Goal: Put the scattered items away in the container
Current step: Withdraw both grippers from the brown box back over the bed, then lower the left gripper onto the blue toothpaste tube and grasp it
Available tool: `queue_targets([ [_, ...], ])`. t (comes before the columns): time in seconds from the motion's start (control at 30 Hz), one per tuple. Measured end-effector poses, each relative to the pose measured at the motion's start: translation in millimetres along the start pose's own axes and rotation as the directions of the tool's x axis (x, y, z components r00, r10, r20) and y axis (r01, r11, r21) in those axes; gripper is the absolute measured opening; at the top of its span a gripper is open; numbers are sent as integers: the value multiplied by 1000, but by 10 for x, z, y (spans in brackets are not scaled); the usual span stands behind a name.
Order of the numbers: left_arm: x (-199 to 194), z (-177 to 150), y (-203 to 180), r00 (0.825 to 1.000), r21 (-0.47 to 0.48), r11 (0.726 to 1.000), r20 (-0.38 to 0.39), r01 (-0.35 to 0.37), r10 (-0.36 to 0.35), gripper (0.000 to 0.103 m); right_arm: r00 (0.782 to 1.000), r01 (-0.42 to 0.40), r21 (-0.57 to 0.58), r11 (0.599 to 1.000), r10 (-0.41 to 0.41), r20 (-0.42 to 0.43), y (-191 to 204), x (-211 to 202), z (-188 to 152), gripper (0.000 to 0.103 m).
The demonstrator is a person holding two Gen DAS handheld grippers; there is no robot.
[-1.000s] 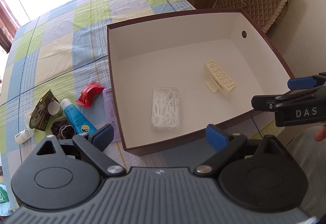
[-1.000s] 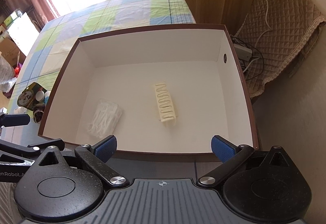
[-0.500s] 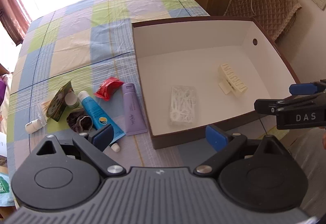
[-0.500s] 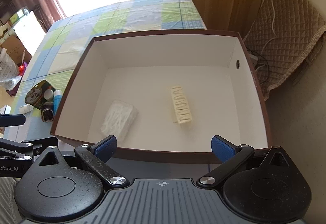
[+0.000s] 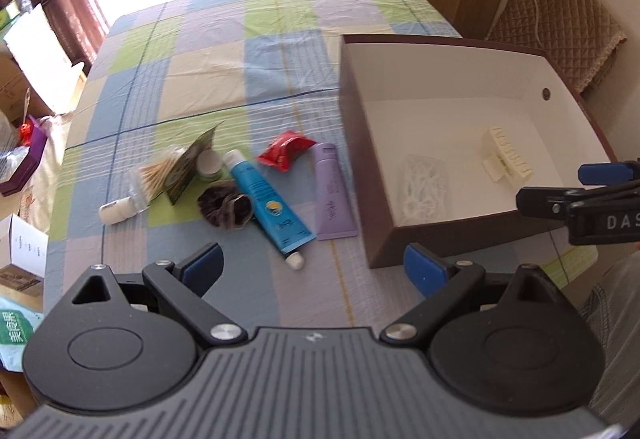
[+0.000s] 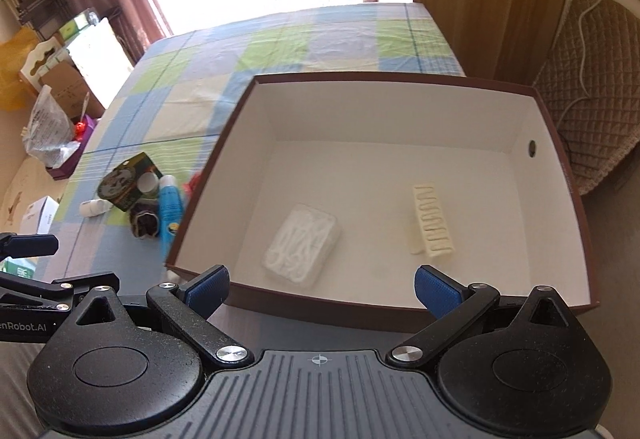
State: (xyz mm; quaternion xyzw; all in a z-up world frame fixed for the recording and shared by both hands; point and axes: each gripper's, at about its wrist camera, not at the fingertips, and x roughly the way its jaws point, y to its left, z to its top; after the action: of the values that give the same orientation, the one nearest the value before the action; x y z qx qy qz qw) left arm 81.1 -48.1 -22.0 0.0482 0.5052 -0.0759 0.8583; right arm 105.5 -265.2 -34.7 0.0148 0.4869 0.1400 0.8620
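on the checked cloth left of the box lie, left to right, a small white plastic bottle [image 5: 116, 210], a dark velvety scrunchie [image 5: 225, 207], a blue squeeze tube [image 5: 267, 204], a red crinkled sachet [image 5: 285, 150] and a lilac squeeze tube [image 5: 333, 199] just beside the brown white-lined cardboard box [image 5: 456, 239]. all look light; the tubes are soft and likely slick, best pinched across the middle, and the scrunchie squashes anywhere. the left gripper [image 5: 313, 266] hovers near them, gaping and empty; the right gripper [image 6: 322, 288] is spread wide by the box's near rim.
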Motion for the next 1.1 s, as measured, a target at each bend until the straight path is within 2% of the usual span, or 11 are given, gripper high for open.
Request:
queue_targets([
  [0.3,-14,-162,344,999,-63,997,-15,-37,36,95,999,-34,-44,998,34,0,217,98,-20,103],
  [0.63,-12,-162,428,998,-76,995,-2,-59,59,95,999,-44,-56,997,46,22,268,119,-11,103],
  [0.9,149,-239,588,998,-115,991,-14,-61,60,95,999,-49,-63,997,50,16,245,222,18,103],
  [1.0,255,-259,645,998,-134,989,-20,-56,54,91,999,-50,-57,997,51,13,214,276,50,103],
  [1.1,386,-253,701,999,-161,986,-26,-32,28,83,999,-50,-52,997,50,10,173,337,98,103],
])
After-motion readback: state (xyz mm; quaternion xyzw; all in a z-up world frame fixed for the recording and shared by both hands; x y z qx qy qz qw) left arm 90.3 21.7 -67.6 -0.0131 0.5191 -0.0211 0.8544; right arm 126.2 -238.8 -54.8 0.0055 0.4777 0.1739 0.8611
